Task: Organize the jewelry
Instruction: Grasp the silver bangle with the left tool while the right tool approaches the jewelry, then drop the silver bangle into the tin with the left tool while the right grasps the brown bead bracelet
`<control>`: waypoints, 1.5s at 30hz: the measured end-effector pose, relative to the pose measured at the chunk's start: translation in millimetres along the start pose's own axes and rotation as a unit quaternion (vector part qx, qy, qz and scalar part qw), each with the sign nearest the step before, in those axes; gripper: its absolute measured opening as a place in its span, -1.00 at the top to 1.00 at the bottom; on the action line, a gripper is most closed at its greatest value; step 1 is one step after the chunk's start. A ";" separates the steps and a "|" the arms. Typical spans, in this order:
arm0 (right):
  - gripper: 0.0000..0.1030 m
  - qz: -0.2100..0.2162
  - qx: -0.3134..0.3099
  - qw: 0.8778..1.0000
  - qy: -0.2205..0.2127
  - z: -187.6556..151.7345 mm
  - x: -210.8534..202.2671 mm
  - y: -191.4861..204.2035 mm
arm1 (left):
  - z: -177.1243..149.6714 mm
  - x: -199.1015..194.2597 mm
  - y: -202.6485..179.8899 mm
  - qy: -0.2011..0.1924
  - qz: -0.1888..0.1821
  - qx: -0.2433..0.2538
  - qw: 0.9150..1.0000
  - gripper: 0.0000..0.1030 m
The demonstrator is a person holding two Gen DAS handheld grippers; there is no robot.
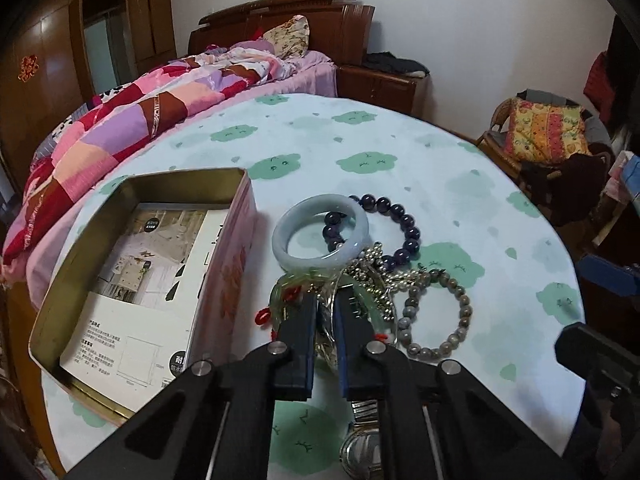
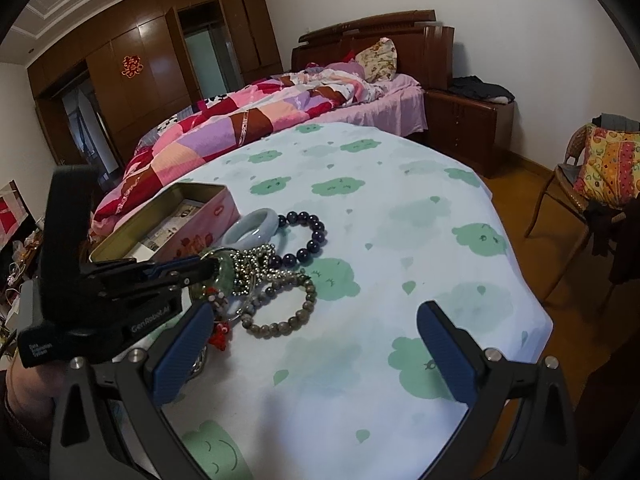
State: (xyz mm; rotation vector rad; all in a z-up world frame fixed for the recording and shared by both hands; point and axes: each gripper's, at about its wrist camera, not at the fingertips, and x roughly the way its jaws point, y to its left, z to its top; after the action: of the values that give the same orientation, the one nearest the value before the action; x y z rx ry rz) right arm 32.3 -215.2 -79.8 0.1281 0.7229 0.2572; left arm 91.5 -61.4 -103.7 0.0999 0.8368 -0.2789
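Observation:
A pile of jewelry lies on the cloud-print tablecloth (image 1: 460, 200): a pale jade bangle (image 1: 320, 232), a dark purple bead bracelet (image 1: 404, 224), a grey-brown bead bracelet (image 1: 440, 312), a silver bead chain (image 1: 372, 268) and a translucent green bangle (image 1: 285, 280) with red thread. My left gripper (image 1: 326, 300) is shut on the green bangle's rim at the near side of the pile. The right wrist view shows that left gripper (image 2: 212, 266) gripping the green bangle (image 2: 226, 276). My right gripper (image 2: 316, 312) stands open just above the cloth, right of the pile, with nothing between its fingers.
An open pink tin box (image 1: 236, 264) with a printed leaflet inside stands left of the pile. A metal-band wristwatch (image 1: 360, 436) lies under the left gripper. The table's rounded edge (image 2: 540, 320) drops off at the right. A bed (image 2: 280, 112) stands behind and a chair (image 2: 580, 184) to the right.

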 end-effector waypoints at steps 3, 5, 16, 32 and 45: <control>-1.00 -0.004 0.000 1.000 -0.003 0.7 0.4 -1.2 | 0.7 -13.3 1.1 -0.020 -0.014 -0.001 1.000 0.85; -1.00 -0.006 0.001 1.000 -0.001 1.0 2.4 -2.1 | 3.6 -23.6 0.5 -0.039 -0.019 0.001 0.999 0.85; -0.58 -0.021 -0.039 0.998 0.036 12.3 34.2 -1.9 | 14.9 -60.2 6.0 -0.105 0.007 0.007 0.994 0.85; 0.80 -0.026 -0.111 0.985 0.126 1.4 77.0 21.5 | 2.5 -66.8 44.9 -0.110 0.020 -0.050 0.992 0.85; 0.80 0.000 -0.107 0.992 0.070 19.0 44.5 30.6 | -4.9 -73.7 65.0 -0.113 0.027 -0.077 0.990 0.85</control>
State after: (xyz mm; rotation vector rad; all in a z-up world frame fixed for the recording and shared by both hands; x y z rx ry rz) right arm 71.2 -174.1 -87.8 -0.0947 0.8300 0.3440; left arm 59.5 17.0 -53.5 -0.0539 0.6268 -0.1699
